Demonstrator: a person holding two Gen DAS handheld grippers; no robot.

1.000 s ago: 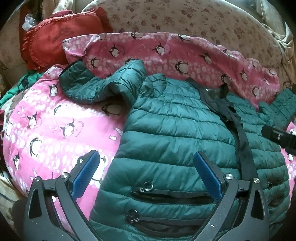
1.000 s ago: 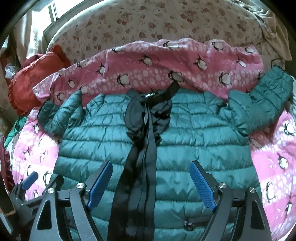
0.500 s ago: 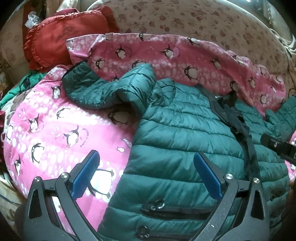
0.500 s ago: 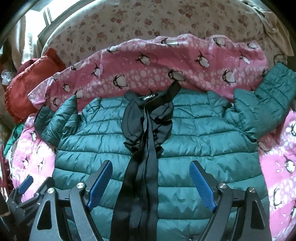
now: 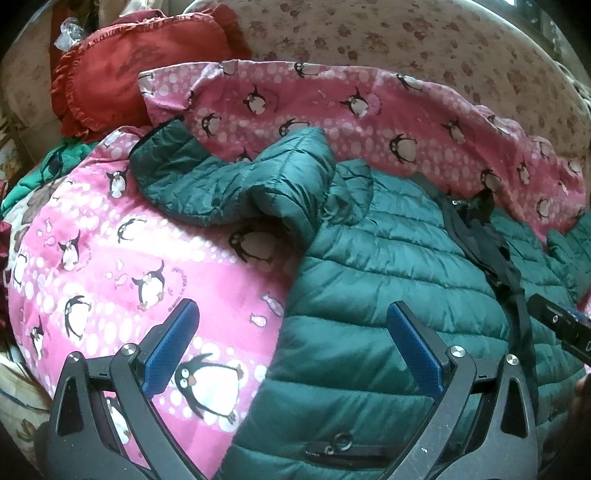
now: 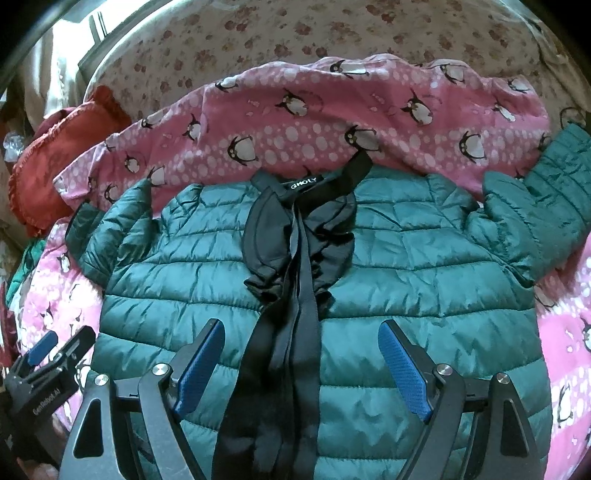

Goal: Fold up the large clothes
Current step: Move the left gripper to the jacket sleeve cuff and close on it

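Observation:
A dark green quilted jacket (image 6: 406, 266) lies front up on a pink penguin blanket (image 6: 314, 122), black zipper placket (image 6: 291, 295) down its middle, collar at the far side. Its left sleeve (image 5: 229, 184) is bunched and folded over at the shoulder; its right sleeve (image 6: 535, 214) lies out to the right. My left gripper (image 5: 291, 347) is open and empty, over the jacket's left edge (image 5: 369, 295) and the blanket (image 5: 110, 258). My right gripper (image 6: 301, 365) is open and empty above the lower chest. The left gripper also shows at the right wrist view's lower left (image 6: 48, 362).
A red frilled cushion (image 5: 122, 81) lies at the far left. A floral beige sofa back (image 6: 295, 33) runs behind the blanket. Green fabric (image 5: 33, 173) is bunched at the left edge. Two zip pockets (image 5: 343, 443) sit near the jacket's hem.
Both grippers have moved forward and to the left over the jacket; the left one now straddles the jacket's left edge. Both stay open. The jacket has not moved.

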